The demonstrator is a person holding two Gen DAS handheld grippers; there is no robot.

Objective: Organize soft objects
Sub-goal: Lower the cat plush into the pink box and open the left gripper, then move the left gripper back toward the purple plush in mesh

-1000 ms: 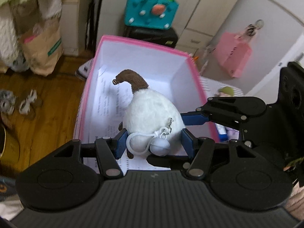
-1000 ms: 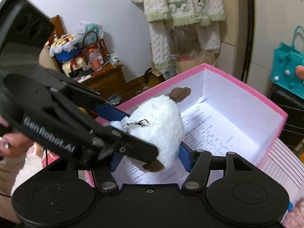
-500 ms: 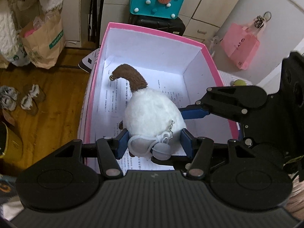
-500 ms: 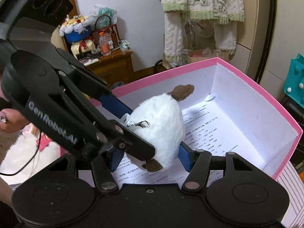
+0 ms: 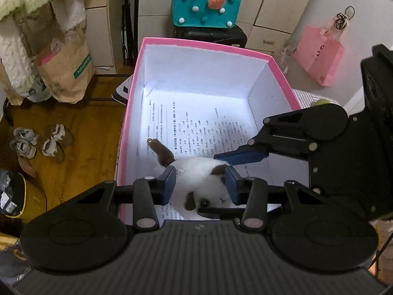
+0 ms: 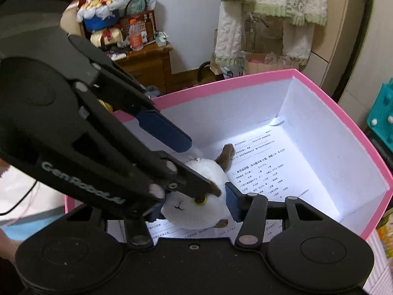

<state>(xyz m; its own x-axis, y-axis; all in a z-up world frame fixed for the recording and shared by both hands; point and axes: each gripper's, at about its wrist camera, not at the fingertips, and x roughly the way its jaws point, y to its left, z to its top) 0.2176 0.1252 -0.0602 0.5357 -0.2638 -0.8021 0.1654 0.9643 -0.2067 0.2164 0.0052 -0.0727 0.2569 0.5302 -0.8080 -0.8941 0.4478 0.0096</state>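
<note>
A white plush cat (image 5: 200,184) with brown tail and ears lies on its back on the printed paper at the near end of the pink box (image 5: 206,46). My left gripper (image 5: 200,180) stands open with its blue pads on either side of the plush, which looks slack between them. My right gripper (image 6: 196,201) also straddles the plush (image 6: 199,206), with a gap at its right pad. The plush's face points up at both cameras. In the right wrist view the left gripper's fingers (image 6: 162,130) cross over the plush.
The box (image 6: 363,142) has white inner walls and a printed sheet (image 5: 196,127) on its floor. Outside it are a wooden floor with small shoes (image 5: 36,142), a paper bag (image 5: 66,71), a teal bag (image 5: 206,2) and a pink bag (image 5: 319,54).
The plush went down from mid-air into the near end of the box and turned over, face up. Both grippers followed it down and their jaws have widened off it.
</note>
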